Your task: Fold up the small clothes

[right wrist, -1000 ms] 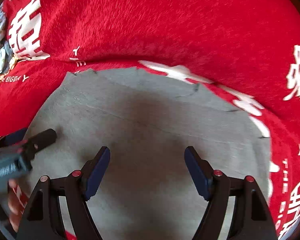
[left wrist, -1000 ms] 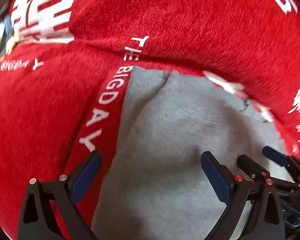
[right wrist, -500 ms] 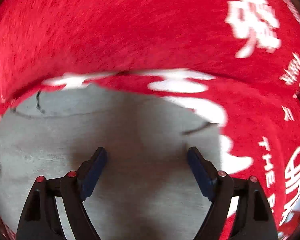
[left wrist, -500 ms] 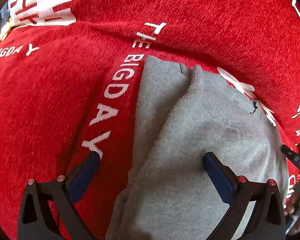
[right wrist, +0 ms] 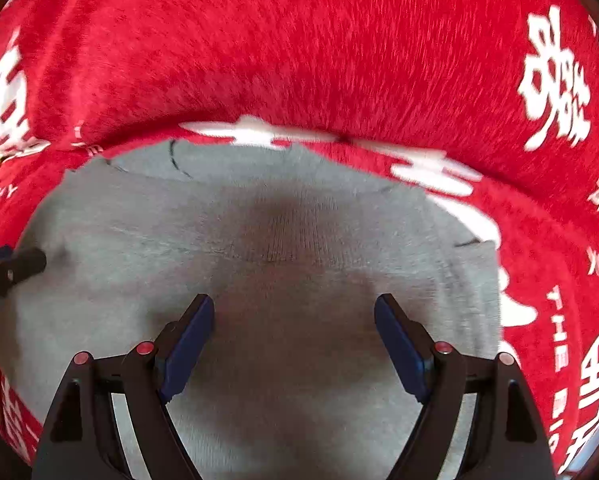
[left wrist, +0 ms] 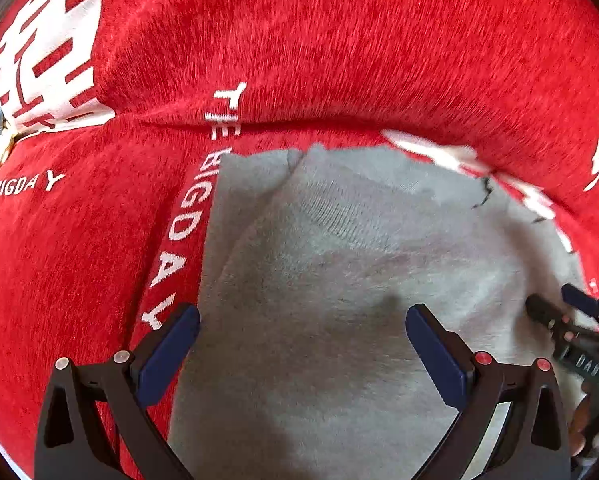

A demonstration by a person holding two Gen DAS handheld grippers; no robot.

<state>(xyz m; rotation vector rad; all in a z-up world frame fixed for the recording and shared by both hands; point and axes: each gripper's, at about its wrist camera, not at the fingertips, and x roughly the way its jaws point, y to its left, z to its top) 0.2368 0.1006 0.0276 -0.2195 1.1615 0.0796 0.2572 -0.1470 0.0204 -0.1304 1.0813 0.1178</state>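
A small grey knitted garment [left wrist: 339, 280] lies flat on a fuzzy red cloth printed with white characters and lettering [left wrist: 319, 48], which covers the whole surface under it and rises in a soft ridge just behind the garment's far edge. Along the garment's left side a strip of the same grey fabric shows from under the upper layer, so that side looks folded over, and a patch of ribbed knit sits near the middle of the far part. A few short dark threads or marks show at the far edge. The left gripper [left wrist: 301, 340], black-framed with dark blue pads, hangs over the near left part of the garment with its jaws spread wide and nothing between them but the cloth below; its left finger [left wrist: 167, 356] stands right at the garment's left border beside the white letters reading "BIGDAY", and its right finger is over the grey knit. The right gripper [right wrist: 293, 340] hangs over the middle of the garment, jaws likewise wide apart and gripping nothing, both blue pads above the grey fabric. Each gripper shows at the edge of the other's view, near the garment's opposite sides, and a bit of the person's hand [left wrist: 579, 428] can be seen behind the right one.
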